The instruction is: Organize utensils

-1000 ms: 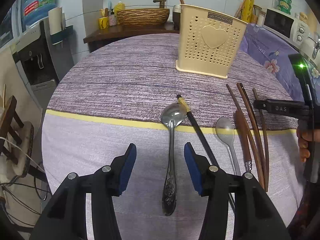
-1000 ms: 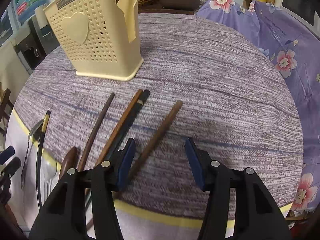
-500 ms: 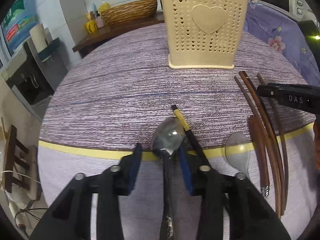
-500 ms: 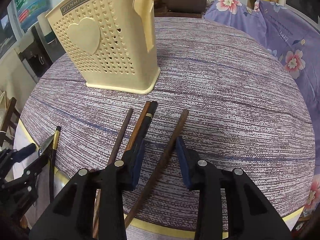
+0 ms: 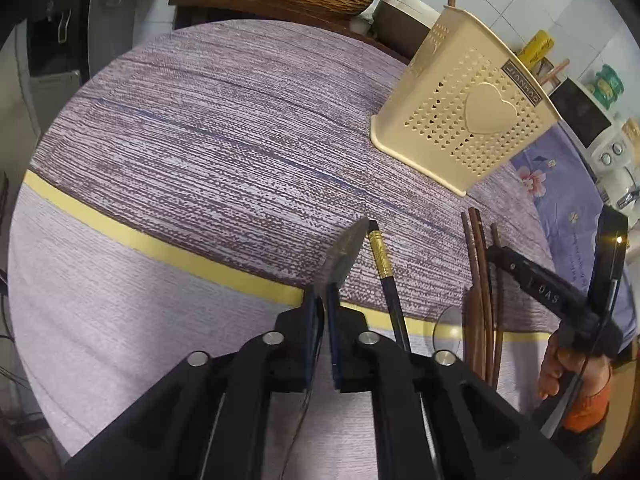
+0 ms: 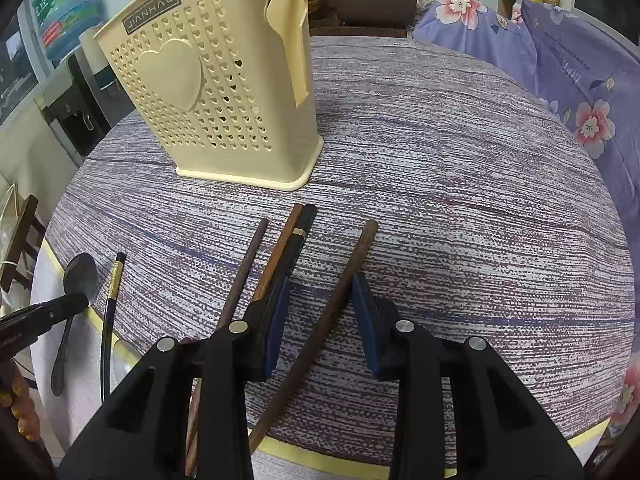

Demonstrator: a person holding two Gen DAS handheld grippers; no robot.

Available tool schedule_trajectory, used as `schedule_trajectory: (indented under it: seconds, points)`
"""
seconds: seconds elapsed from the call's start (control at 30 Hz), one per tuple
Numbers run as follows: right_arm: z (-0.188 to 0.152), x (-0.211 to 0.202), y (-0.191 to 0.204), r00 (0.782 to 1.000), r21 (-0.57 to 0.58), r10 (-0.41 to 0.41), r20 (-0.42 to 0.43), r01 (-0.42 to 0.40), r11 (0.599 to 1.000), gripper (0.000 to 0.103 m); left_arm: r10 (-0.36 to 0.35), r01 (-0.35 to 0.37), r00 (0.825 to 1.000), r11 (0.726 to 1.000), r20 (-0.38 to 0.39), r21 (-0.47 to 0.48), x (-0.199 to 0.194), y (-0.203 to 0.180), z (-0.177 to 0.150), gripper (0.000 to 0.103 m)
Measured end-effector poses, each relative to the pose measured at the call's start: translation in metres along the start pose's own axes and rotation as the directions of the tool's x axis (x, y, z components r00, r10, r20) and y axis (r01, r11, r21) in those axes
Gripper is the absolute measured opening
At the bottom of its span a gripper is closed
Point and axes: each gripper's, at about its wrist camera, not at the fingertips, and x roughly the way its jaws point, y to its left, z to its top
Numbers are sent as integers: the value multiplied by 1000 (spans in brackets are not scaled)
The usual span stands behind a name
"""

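Note:
In the left wrist view my left gripper [image 5: 323, 300] has its jaws closing on the neck of a metal spoon [image 5: 346, 256]. The pads press on it and its bowl sticks out ahead, turned on edge. A black chopstick with a gold band [image 5: 384, 264] lies just to its right. In the right wrist view my right gripper [image 6: 322, 280] is open over the table. A brown chopstick [image 6: 352, 256] lies between the pads, close to the right one. More brown chopsticks [image 6: 244, 272] lie to its left. The cream holder [image 6: 208, 92] stands behind them.
A white plastic spoon [image 5: 448, 320] lies by the yellow stripe, partly behind my left finger. The round table's purple cloth [image 5: 200, 140] stretches wide to the left. A floral cloth [image 6: 560, 80] covers something at the right. A person's hand [image 5: 560, 364] holds the right gripper.
My left gripper moved forward along the metal spoon, rolled and shut on its neck, turning the bowl on edge. My right gripper narrowed around the brown chopstick and edged forward.

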Motion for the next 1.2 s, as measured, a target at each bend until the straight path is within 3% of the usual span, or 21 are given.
schedule_trajectory:
  seconds: [0.03,0.07,0.13,0.2,0.3,0.4,0.43,0.6,0.7,0.8,0.9,1.0,1.2]
  points:
    - [0,0,0,1000,3,2,0,-2,1000,34,13,-13,1000,1000,6,17,-3,-3,-2,29]
    - [-1,0,0,1000,8,7,0,-7,1000,34,43,-44,999,998,16,37,-6,-6,-3,52]
    - [-1,0,-1,1000,13,12,1,-12,1000,34,135,-140,989,985,62,99,-12,-15,-4,69]
    - [-2,0,0,1000,14,9,-1,-9,1000,34,213,-228,972,957,94,182,-14,-26,-7,69]
    - [-2,-2,0,1000,23,13,-10,-13,1000,34,286,-305,952,912,110,275,-9,-39,-10,68]
    - [-5,-5,-3,999,44,31,-27,-30,999,34,371,-398,917,847,143,353,3,-48,-7,68]
    - [-7,-7,-4,999,56,40,-31,-38,998,34,384,-409,912,840,142,357,5,-48,-5,68]
    - [-9,-9,0,999,53,20,-38,-18,998,34,407,-424,905,831,126,360,17,-48,4,58]
    - [-7,-6,3,1000,50,-2,-31,3,999,34,397,-412,911,846,116,340,22,-49,11,50]
    - [-1,-2,6,999,51,-33,-19,34,998,26,393,-405,914,854,104,326,27,-50,20,36]
    - [6,3,1,999,74,-36,-7,37,997,13,388,-399,916,858,101,323,30,-50,27,36]
    - [9,6,-4,1000,93,-9,-3,10,996,12,375,-391,920,867,111,309,28,-52,31,36]
    - [13,5,-16,996,132,91,10,-91,987,11,273,-311,946,920,177,239,3,-54,42,36]
